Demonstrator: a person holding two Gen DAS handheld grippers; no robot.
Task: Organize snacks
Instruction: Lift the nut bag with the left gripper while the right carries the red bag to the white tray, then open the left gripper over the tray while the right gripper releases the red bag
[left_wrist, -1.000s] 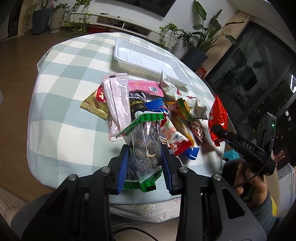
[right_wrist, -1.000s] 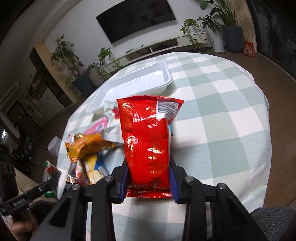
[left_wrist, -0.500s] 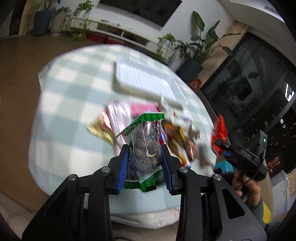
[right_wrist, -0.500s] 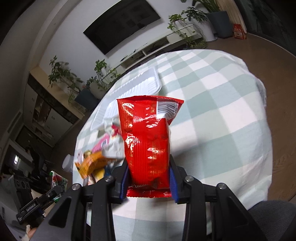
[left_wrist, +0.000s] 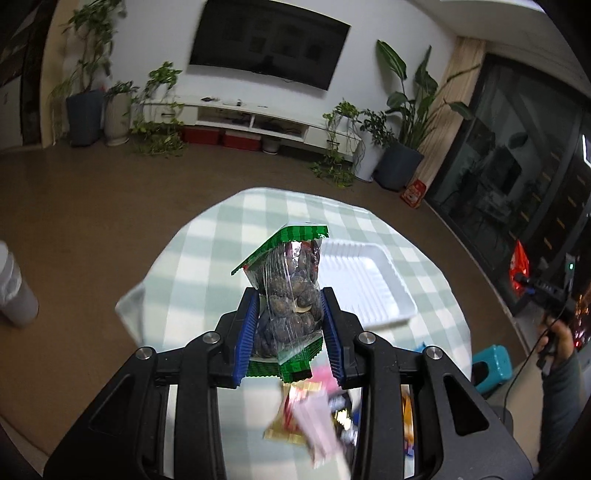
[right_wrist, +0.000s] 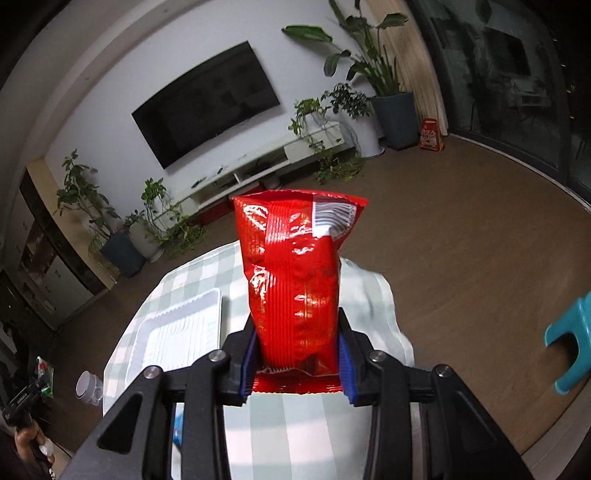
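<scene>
Left gripper (left_wrist: 290, 325) pinches a clear, green-edged packet of dark nuts (left_wrist: 290, 291), held upright above the green-checked tablecloth (left_wrist: 207, 280); right gripper (right_wrist: 297, 352) pinches a glossy red foil snack bag (right_wrist: 295, 280), upright; white ribbed plastic tray (left_wrist: 365, 284) lies beyond, to the right; loose snack packets (left_wrist: 317, 417) lie near, blurred.

The snack pile (left_wrist: 325, 417) below the left gripper (left_wrist: 288, 321) is motion-blurred (labels unreadable). Gripper arms partly cover it.
</scene>
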